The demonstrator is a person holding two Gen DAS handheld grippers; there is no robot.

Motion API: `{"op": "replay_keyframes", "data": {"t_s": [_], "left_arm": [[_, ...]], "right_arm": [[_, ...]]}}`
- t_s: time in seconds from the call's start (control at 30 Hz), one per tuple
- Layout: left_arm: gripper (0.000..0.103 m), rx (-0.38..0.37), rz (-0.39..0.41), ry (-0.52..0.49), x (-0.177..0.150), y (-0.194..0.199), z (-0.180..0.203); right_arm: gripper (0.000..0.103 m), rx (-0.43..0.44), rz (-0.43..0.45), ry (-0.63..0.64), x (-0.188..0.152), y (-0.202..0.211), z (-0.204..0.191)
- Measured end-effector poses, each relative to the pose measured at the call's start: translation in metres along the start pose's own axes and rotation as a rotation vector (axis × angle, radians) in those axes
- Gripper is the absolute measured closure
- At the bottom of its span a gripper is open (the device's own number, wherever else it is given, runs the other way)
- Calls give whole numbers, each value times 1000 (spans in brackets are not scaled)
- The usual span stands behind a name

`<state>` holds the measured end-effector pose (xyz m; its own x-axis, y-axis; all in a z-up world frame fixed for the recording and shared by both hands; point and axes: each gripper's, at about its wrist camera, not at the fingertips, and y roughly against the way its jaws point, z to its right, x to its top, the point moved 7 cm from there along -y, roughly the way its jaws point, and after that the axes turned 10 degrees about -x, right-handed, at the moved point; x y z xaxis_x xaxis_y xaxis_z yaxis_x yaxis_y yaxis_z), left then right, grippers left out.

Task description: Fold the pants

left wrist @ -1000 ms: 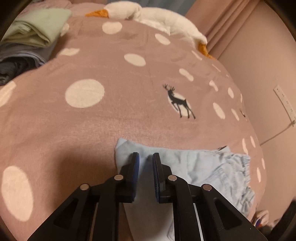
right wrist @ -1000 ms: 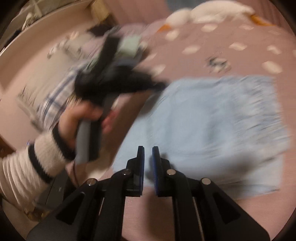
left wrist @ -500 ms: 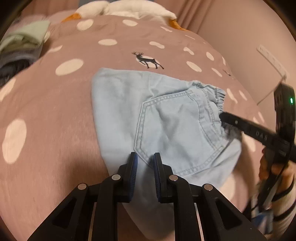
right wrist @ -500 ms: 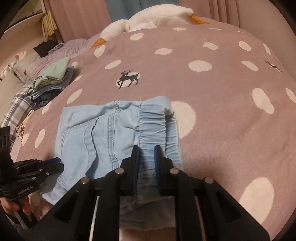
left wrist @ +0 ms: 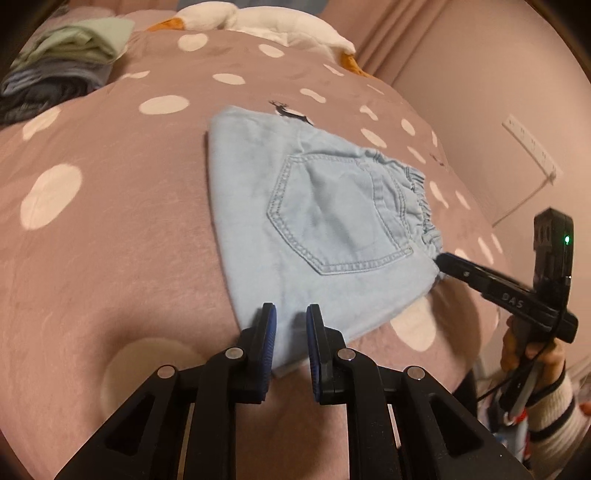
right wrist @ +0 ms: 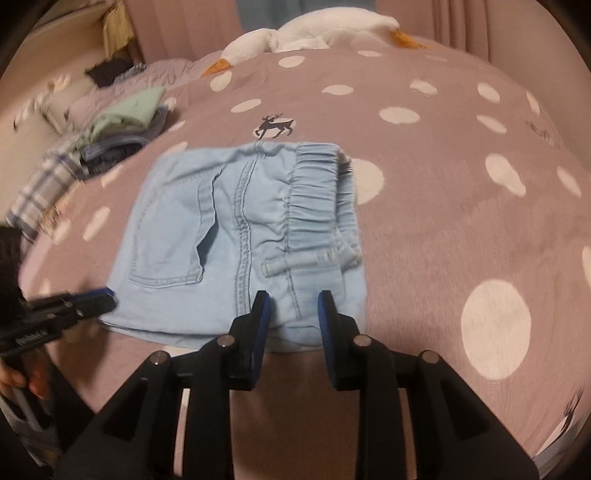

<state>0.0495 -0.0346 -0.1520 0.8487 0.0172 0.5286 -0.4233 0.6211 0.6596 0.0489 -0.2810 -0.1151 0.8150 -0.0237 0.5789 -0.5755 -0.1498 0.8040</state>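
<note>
- Item, task's thing: the pants (left wrist: 325, 221), pale blue denim, lie folded into a compact block on the bed (left wrist: 110, 240), back pocket up, elastic waistband (right wrist: 317, 192) toward my right side.
- Risk one: the folded layers are loose and the bedcover is soft; I judge a drag at one corner could slide the top layer off and undo the fold.
- Risk two: a pinch taken at the near edge may catch only the top layer, or take the bedcover with it, so the next fold would come out skewed.
- Risk three: the right wrist view is blurred, so I cannot place the edge exactly under the tips.
- Left gripper (left wrist: 291, 332): jaws together as far as they go, nothing between them; the tips sit over the pants' near edge, contact not certain.
- Right gripper (right wrist: 293, 314): jaws opening, a clear gap, holding nothing; tips hover at the near edge below the waistband, pads not pressing cloth.
- Elsewhere: stack of folded clothes (left wrist: 62, 74), plush goose (right wrist: 314, 33).
</note>
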Motion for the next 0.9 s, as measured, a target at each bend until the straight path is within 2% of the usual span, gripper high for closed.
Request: {"op": "replay_keyframes", "data": {"t_s": [0.07,0.1,0.13,0.17,0.2,0.3,0.4,0.53,0.9], "left_arm": [[86,-10,10,27,1,7,-3],[73,-15,16,44,3,9,-5],[64,-23,23,70,5,11,-9],[50,-41,37,107,8,14,-15],[47,-59,51,136,10,15,-18],[47,-111,62,216,17,14,-28],[47,-197,47,291,23,5,-34],[47,-233,24,315,28,-11,-35],[47,-271,6,314,50,-33,-35]], "right_arm": [[55,36,11,-74,-1,9,13],[50,49,10,-110,-2,10,20],[45,68,2,-156,-3,9,29],[43,90,-14,-208,-4,7,38],[43,119,-38,-276,-6,2,49],[37,226,-104,-419,-11,-12,62],[37,294,-124,-473,-8,-20,61],[37,342,-156,-466,0,-28,50],[37,368,-210,-351,31,-60,23]]}}
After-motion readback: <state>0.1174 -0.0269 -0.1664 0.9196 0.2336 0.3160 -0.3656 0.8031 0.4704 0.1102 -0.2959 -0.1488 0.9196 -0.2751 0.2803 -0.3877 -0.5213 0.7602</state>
